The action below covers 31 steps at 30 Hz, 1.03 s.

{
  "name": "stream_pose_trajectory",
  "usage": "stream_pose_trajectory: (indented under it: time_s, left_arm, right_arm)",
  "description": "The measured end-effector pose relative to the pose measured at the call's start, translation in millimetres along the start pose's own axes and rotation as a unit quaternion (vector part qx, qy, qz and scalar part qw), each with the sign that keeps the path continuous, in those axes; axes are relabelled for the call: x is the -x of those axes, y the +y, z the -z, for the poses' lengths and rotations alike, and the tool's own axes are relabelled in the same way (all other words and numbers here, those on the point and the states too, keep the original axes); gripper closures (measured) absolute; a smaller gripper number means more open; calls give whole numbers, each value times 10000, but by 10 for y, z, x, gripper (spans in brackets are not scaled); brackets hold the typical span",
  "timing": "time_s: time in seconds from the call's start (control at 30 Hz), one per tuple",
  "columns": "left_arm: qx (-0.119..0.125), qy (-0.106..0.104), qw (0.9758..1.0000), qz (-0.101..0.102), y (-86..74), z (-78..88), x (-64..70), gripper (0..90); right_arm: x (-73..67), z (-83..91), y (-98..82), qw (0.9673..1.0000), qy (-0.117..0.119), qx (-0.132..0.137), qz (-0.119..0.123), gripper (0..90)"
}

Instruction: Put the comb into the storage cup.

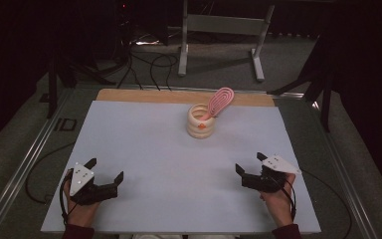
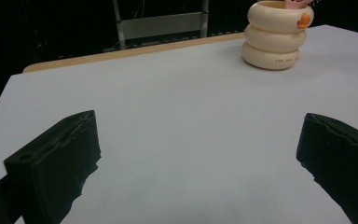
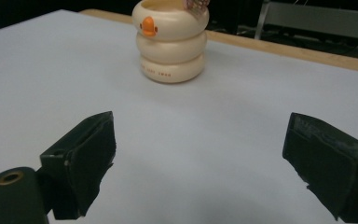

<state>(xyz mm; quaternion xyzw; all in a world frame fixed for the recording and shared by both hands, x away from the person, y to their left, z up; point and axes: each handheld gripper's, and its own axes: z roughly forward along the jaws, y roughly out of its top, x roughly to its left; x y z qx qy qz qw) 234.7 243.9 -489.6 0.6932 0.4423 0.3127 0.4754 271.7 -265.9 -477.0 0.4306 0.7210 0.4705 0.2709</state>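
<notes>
- The left gripper is held low over the near left part of the white table; its jaws are spread wide, with nothing gripped.
- The right gripper is held at the near right, jaws likewise spread wide, nothing gripped.
- The cream ringed holder stands upright toward the far edge, well apart from both grippers.
- A pink paddle-shaped tool is seated in the holder, leaning right.

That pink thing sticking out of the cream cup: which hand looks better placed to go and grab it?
Probably the right. The pink thing leans out of the cup toward the right side, and the right tool, jaws open, sits a little nearer. The left tool is open too, but farther away.
</notes>
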Motion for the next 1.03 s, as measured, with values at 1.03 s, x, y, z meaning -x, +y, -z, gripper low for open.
stream_pose_trajectory:
  time_s: [1.03]
  left_arm:
    - [307, -38, 9995, -14, 50, 111, -52, 3]
  right_arm:
    - [35, 258, -245, 9980, -299, 530, 160, 96]
